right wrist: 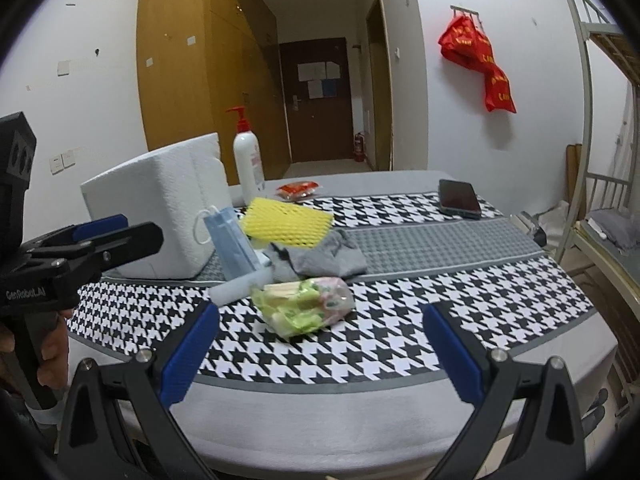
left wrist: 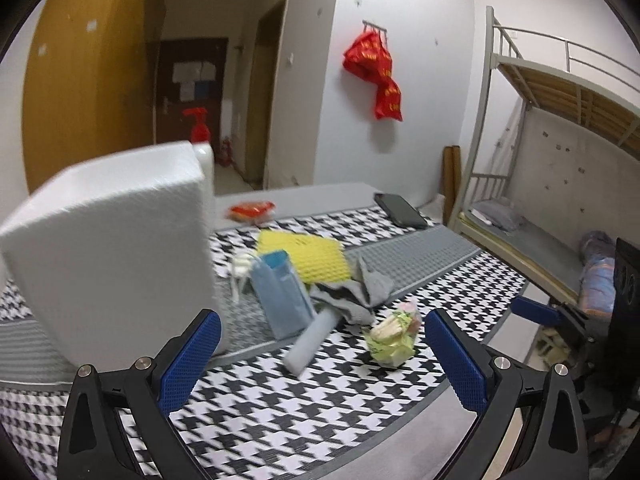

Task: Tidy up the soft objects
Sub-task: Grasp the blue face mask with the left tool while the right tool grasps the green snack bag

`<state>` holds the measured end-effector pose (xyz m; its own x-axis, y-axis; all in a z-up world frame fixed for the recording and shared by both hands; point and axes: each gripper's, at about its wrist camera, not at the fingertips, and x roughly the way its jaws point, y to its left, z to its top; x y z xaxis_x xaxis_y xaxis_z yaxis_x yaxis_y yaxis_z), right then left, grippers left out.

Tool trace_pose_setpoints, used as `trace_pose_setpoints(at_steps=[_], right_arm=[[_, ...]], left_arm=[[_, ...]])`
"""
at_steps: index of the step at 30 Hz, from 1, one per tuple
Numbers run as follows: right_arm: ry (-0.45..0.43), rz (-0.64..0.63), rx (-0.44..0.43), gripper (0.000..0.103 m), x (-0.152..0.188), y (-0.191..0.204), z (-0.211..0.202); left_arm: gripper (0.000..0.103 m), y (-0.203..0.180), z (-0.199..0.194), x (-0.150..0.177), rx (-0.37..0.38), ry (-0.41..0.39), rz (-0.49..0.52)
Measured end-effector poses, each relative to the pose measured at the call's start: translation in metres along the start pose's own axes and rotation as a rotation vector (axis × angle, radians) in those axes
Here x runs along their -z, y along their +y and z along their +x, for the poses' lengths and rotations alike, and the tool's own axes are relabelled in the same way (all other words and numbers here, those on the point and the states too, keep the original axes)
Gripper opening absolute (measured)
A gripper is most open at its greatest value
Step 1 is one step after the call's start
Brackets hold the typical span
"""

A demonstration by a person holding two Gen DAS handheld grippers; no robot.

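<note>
A pile of soft things lies on the houndstooth tablecloth (right wrist: pixel 360 344): a blue face mask (right wrist: pixel 230 240), a yellow foam net (right wrist: pixel 286 222), a grey sock (right wrist: pixel 320 258), a pale foam strip (right wrist: pixel 240 286) and a clear bag of green packets (right wrist: pixel 306 306). They also show in the left wrist view: mask (left wrist: pixel 282 294), yellow net (left wrist: pixel 306 256), sock (left wrist: pixel 352 294), strip (left wrist: pixel 312 340), bag (left wrist: pixel 394 338). My left gripper (left wrist: pixel 322 360) is open and empty, close behind the strip. My right gripper (right wrist: pixel 320 352) is open and empty, just short of the bag.
A white foam box (right wrist: pixel 160 216) stands at the left, large and close in the left wrist view (left wrist: pixel 108 248). A pump bottle (right wrist: pixel 247 160), a red packet (right wrist: pixel 300 190) and a phone (right wrist: pixel 459 199) lie farther back. A bunk bed (left wrist: pixel 540 160) stands to the right.
</note>
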<state>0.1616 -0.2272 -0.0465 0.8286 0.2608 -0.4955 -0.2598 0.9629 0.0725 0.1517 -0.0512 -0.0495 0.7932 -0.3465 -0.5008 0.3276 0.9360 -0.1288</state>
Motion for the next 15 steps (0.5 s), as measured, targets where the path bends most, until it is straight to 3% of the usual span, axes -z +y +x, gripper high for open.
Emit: trace_pose_setpoints(at_steps=[6, 15], right_arm=[[0.026, 0.021, 0.003, 0.103, 0.002, -0.008, 0.013], [0.066, 0.020, -0.014, 0.103, -0.001, -0.014, 0.031]], left_arm=[[0.102, -0.002, 0.025, -0.002, 0.046, 0.064, 0.001], [0.101, 0.006, 0.058, -0.009, -0.011, 0.115, -0.014]])
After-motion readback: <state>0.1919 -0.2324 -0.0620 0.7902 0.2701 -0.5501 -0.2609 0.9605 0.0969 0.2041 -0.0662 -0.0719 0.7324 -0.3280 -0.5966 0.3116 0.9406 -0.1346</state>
